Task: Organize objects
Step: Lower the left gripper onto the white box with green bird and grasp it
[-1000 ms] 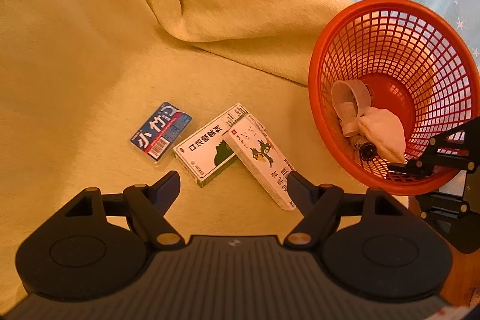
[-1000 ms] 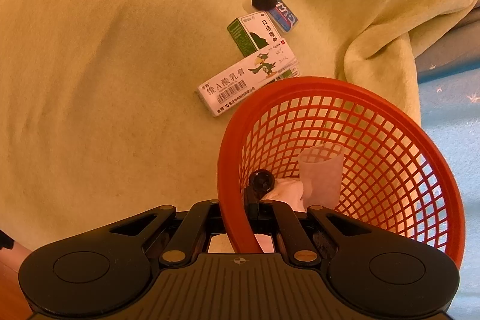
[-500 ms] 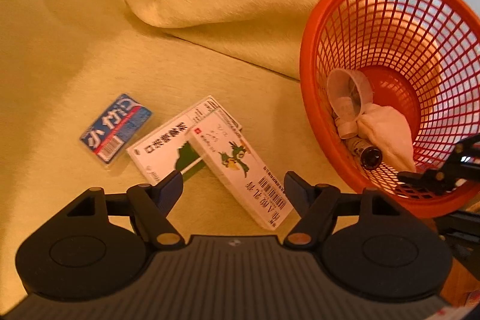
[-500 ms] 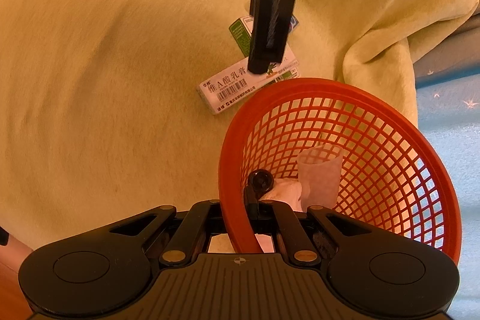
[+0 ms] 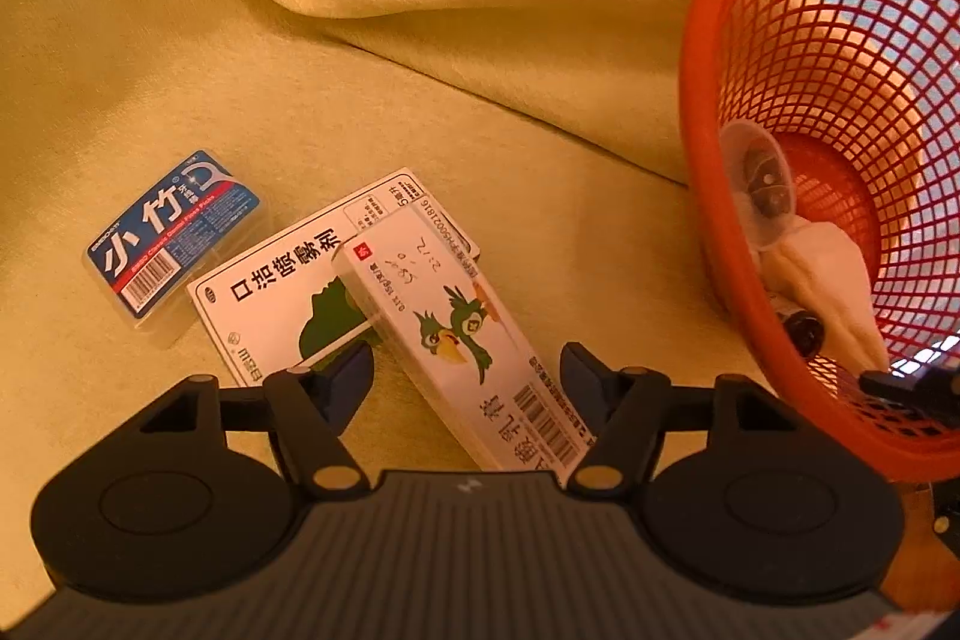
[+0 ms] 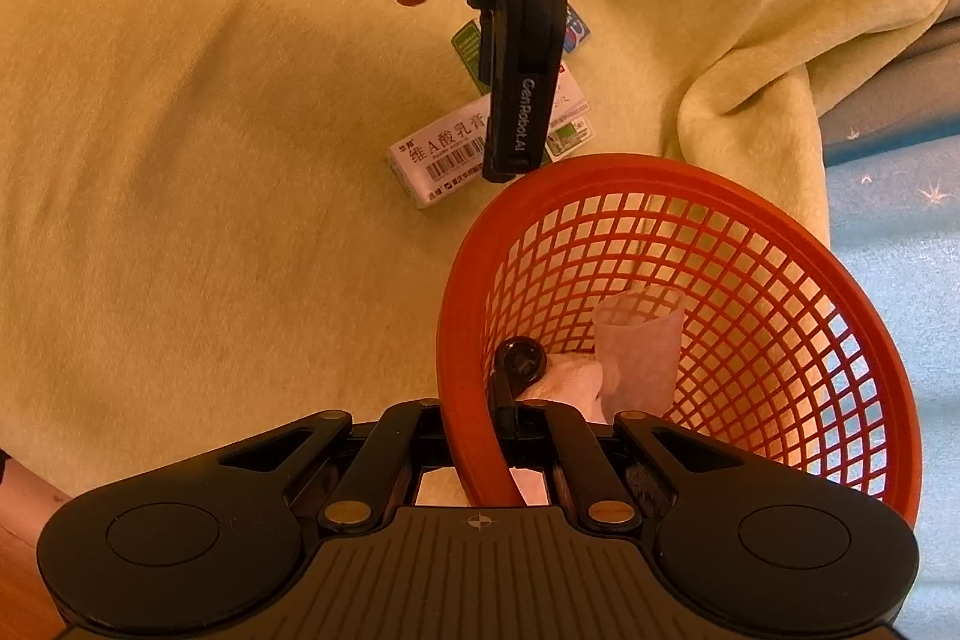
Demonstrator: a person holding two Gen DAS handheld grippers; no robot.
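Left wrist: left claw [image 5: 467, 379] spread wide astride bird box [image 5: 462, 340], nothing gripped; box lies across green box [image 5: 288, 292] on blanket [image 5: 420, 40]; both may be dragged if closed crooked; right wrist: right claw [image 6: 510, 415] clamped on basket [image 6: 465, 340] rim; tipping risked if jerked.

Warm yellowish light, soft shadows, sharp centre, fisheye bending and dark corners
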